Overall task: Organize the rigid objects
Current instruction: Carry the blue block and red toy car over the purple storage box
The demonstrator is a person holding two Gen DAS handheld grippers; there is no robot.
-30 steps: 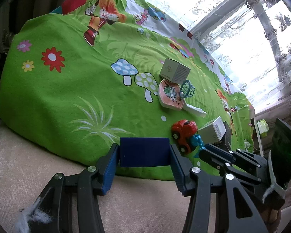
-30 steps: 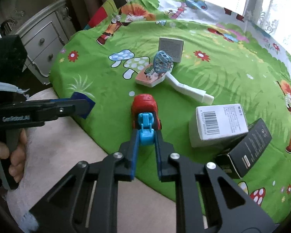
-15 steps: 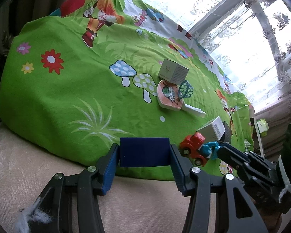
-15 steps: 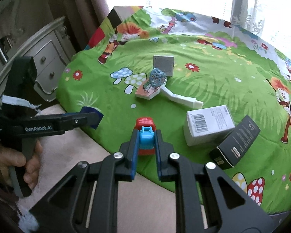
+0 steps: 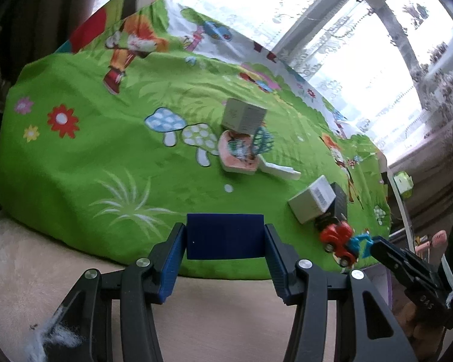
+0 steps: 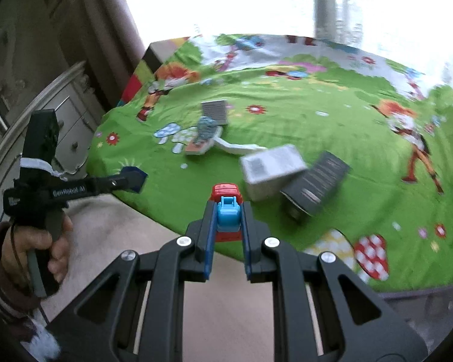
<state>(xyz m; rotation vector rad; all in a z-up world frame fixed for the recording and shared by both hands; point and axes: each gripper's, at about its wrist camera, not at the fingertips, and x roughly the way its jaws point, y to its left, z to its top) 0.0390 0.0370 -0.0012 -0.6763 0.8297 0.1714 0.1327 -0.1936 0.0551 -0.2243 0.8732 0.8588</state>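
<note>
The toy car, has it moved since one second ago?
Yes. In the left wrist view the toy car, held by the right gripper, has gone rightward, from left of the white box to below it.

A home bedroom; cartoon-print bedsheet, lace-curtained window, white carved dresser.

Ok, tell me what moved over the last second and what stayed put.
The right gripper, shut on the toy car throughout, has lifted it off the green sheet and drawn it back toward the bed's near edge, away from the white box. The left gripper stays shut on the dark blue block in the same spot. The boxes and other items on the sheet have not moved.
</note>
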